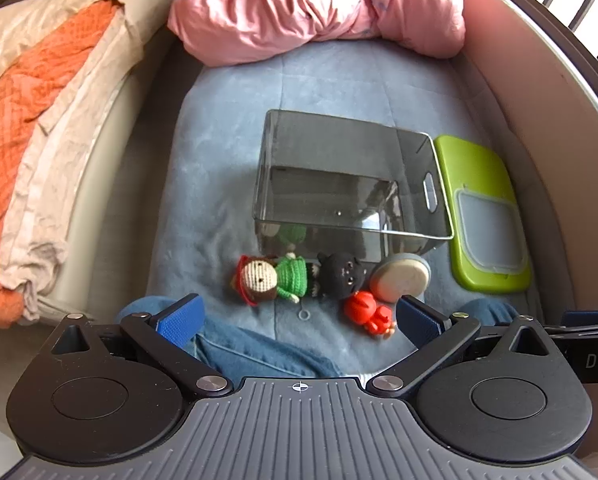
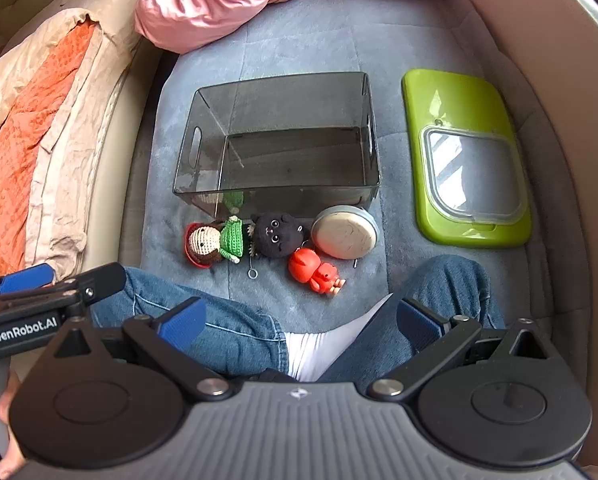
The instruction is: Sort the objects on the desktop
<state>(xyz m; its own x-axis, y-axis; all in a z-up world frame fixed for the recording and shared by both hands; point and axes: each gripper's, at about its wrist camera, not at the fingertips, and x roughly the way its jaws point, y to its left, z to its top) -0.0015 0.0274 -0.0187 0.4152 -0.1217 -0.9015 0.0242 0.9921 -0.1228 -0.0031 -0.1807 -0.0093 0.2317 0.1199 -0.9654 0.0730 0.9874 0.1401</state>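
- Orange-and-beige bedding (image 1: 31,152) lay bunched along the far-left edge of the scene.
- The left gripper (image 1: 299,322) hovered at the near edge over the person's denim-clad legs (image 2: 203,324), its blue-padded jaws spread wide apart and gripping nothing.
- A crocheted doll (image 1: 273,278) in a green sweater lay on its side on the grey-blue blanket (image 1: 219,184), just near of the box's left corner.
- A smoky transparent storage box (image 1: 435,188), holding nothing, stood at the centre, with a handle slot in its end wall.
- A black plush cat (image 1: 341,276) lay against the doll's right side, close to the box's near wall.
- A red figurine (image 1: 369,312) lay on the blanket, near and slightly right of the cat.
- A round tin (image 1: 399,278) with a cream face leaned tilted beside the box's near-right corner, just right of the cat.
- The right gripper (image 2: 299,326) hovered at the near edge above the legs, jaws likewise wide apart and holding nothing.
- A green lid (image 1: 483,212) with a clear window panel lay flat to the right of the box.
- A pink quilt (image 1: 315,4) was heaped at the far end.
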